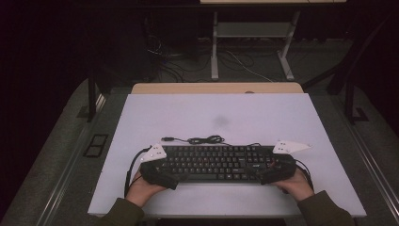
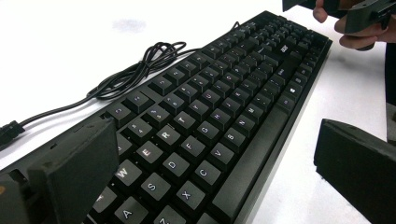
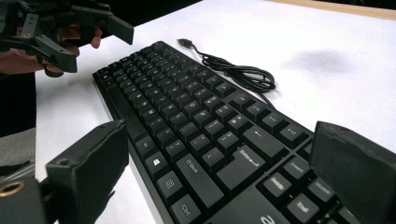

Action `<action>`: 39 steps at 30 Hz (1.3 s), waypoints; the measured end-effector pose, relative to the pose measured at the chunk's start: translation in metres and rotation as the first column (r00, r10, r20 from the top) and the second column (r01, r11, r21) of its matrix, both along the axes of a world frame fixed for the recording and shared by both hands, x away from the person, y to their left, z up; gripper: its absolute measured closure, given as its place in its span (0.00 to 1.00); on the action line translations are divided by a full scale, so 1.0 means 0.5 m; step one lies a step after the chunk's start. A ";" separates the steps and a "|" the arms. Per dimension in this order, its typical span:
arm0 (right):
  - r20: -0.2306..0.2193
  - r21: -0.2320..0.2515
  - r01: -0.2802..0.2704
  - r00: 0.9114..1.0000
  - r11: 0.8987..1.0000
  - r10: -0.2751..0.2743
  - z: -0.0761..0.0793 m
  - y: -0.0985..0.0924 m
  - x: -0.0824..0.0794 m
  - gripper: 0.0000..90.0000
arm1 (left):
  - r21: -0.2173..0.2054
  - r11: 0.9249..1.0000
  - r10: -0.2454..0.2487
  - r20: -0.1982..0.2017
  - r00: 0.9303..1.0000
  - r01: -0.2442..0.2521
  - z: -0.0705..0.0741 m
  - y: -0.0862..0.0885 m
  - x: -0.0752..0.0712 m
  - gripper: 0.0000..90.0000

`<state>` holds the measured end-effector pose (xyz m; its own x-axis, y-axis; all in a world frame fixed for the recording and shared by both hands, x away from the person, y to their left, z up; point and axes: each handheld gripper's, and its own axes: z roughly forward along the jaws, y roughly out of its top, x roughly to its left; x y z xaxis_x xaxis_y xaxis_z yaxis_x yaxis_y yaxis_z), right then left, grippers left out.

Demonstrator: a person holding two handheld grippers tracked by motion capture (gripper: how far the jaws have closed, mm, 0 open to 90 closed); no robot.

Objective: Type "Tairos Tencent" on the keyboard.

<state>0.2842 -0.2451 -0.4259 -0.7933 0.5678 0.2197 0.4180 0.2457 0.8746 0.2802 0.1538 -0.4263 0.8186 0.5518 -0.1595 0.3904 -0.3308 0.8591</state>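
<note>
So there's a black keyboard (image 1: 214,163) lying flat on the white table top (image 1: 226,113), sitting toward the person's edge of it and roughly centred side to side. Its black cable (image 1: 202,140) comes off the back edge and lies in a loose bundle just behind the keyboard, with the USB plug (image 1: 165,139) resting on the white surface at the end of it, a bit toward the keyboard's left half.

The left gripper (image 1: 157,172) is at the keyboard's left end, and it's spread wide open. In the left gripper view one black jaw hangs over the back-left corner of the keyboard, up by the number row, while the other sits off the front edge over the bare white top, so the keyboard's left end lies between them. Can't tell if either jaw is actually touching it.

The right gripper (image 1: 275,172) mirrors that at the keyboard's right end, also wide open and gripping nothing. In its own view one jaw is off the front edge near the Ctrl key and the other hangs over the back-right keys.

Each gripper has a hand behind it, the left hand (image 1: 141,187) and the right hand (image 1: 297,183), both just in front of the keyboard, with dark green sleeves (image 1: 324,209)

Beyond the table, behind the keyboard, there's a white desk frame (image 1: 254,42) on a grey floor with some loose cables
</note>
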 end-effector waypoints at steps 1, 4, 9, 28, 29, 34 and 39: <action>0.003 -0.002 -0.004 1.000 1.000 0.004 0.000 0.002 0.001 0.05 | 0.001 1.000 0.000 0.001 1.000 0.000 0.000 0.000 0.000 0.00; 0.002 0.001 -0.005 1.000 1.000 0.005 0.000 0.009 0.004 0.05 | 0.001 1.000 0.000 0.001 1.000 0.000 0.001 0.001 -0.001 0.00; 0.000 0.001 -0.013 1.000 1.000 0.013 -0.001 0.019 0.010 0.05 | 0.003 1.000 0.002 0.003 1.000 -0.002 0.000 -0.002 -0.002 0.00; -0.008 0.001 -0.041 0.999 0.999 0.041 0.000 0.057 0.032 0.06 | 0.011 1.000 0.006 0.006 1.000 -0.006 0.002 0.000 -0.005 0.00; -0.011 0.000 -0.041 0.999 0.999 0.041 0.000 0.058 0.033 0.06 | 0.011 1.000 0.005 0.006 1.000 -0.006 0.002 0.000 -0.004 0.00; -0.010 -0.003 -0.047 0.999 0.999 0.047 -0.001 0.067 0.039 0.07 | 0.006 1.000 0.004 0.010 1.000 -0.004 0.002 -0.001 -0.005 0.00; -0.011 -0.007 -0.056 0.998 0.998 0.055 -0.003 0.077 0.044 0.08 | 0.008 1.000 0.005 0.012 1.000 -0.005 0.002 0.001 -0.006 0.00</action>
<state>0.3061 -0.2067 -0.4275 -0.8212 0.5247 0.2243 0.4132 0.2756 0.8679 0.2772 0.1541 -0.4251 0.8176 0.5572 -0.1454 0.3822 -0.3362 0.8608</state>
